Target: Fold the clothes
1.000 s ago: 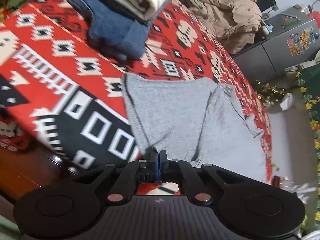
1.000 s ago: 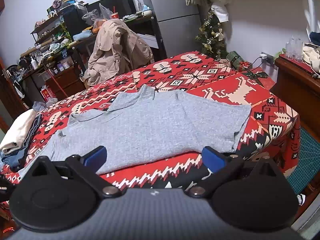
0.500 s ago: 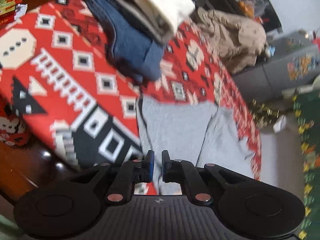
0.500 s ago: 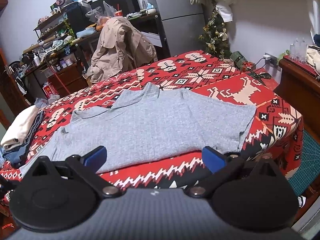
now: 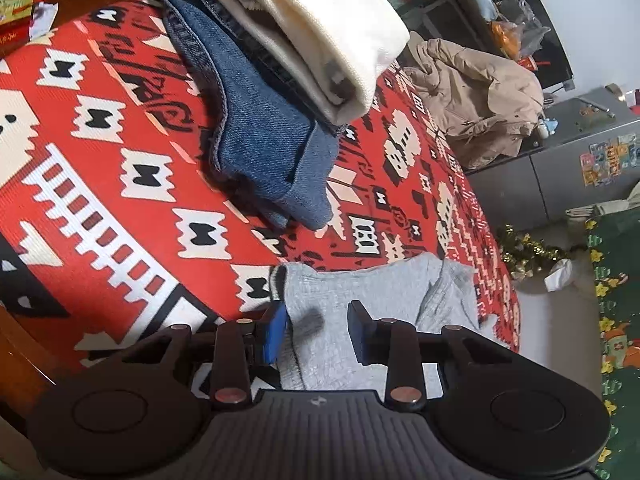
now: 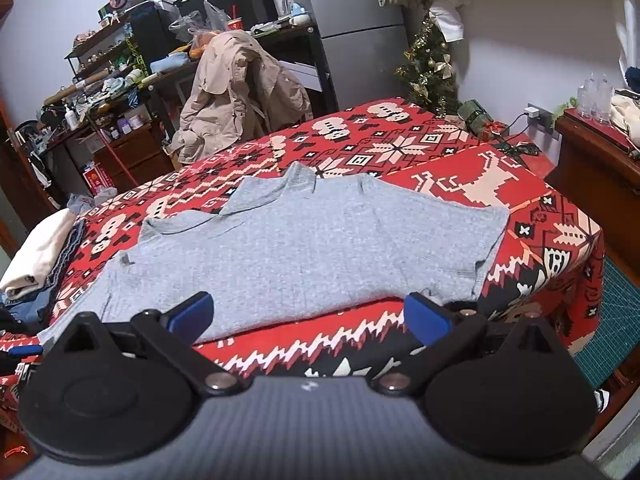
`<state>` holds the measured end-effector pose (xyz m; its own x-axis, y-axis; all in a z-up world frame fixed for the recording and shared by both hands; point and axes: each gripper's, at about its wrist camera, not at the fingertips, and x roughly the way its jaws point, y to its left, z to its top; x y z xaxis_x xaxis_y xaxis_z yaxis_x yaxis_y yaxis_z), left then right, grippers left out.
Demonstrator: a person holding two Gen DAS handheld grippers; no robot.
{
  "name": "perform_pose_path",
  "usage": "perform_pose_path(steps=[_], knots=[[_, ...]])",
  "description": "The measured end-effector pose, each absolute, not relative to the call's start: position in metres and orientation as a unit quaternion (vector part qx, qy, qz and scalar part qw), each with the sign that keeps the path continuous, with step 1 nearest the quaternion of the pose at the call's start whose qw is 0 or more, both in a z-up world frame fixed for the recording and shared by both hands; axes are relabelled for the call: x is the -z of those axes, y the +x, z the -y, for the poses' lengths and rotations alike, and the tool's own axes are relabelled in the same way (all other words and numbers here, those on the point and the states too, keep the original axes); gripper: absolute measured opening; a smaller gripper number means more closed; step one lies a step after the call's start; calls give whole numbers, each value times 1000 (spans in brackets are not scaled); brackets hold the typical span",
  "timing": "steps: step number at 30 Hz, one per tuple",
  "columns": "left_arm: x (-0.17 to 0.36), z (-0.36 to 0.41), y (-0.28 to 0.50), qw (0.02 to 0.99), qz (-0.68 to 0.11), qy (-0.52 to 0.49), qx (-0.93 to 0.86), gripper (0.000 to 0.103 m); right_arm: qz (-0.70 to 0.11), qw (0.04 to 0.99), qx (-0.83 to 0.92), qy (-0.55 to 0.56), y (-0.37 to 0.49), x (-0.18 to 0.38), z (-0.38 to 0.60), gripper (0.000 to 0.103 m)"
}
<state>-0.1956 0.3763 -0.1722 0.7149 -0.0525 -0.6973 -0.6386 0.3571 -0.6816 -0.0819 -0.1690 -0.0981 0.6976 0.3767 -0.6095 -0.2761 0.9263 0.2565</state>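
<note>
My left gripper [image 5: 316, 330], pinched shut a second ago, is opening over the grey knit sweater's [image 5: 384, 300] sleeve end, so I judge a regrasp next; right gripper [image 6: 308, 316] waits wide, empty.

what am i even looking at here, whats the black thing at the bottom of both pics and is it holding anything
The black shape at the bottom of each picture is a hand-held gripper: a person carries one in each hand, and a wide-angle camera on each looks forward along its two blue-padded fingers. So one picture is from the left hand and the other from the right.

Both look at a bed or table covered by a red patterned blanket. A grey top lies spread flat on it, waiting to be folded. Beside it is a stack of folded clothes: blue jeans with a cream garment on top.

The left gripper is over one edge of the grey top; its jaws are opening, with cloth between them but not pinched. The right gripper is wide open near the top's closest edge, holding nothing.
</note>
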Motion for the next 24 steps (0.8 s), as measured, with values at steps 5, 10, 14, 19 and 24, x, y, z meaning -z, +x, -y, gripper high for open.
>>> perform_pose_path(steps=[5,10,14,19,24], knots=[[172,-376,-195,753,-322,-545,-179,32,-349,917,-178,69,-81,100,165,102],[176,-376,-191,751,-331,-538,-192,27,-351,916,-184,63,-82,101,159,102],[172,-377,-190,759,-331,-518,-215,1,-351,916,-186,58,-83,101,157,102],[168,-376,-190,773,-333,-488,-231,1,-353,916,-182,61,-82,101,158,102],[166,-371,-183,793,-353,-427,-255,2,-352,917,-178,62,-82,100,160,102]])
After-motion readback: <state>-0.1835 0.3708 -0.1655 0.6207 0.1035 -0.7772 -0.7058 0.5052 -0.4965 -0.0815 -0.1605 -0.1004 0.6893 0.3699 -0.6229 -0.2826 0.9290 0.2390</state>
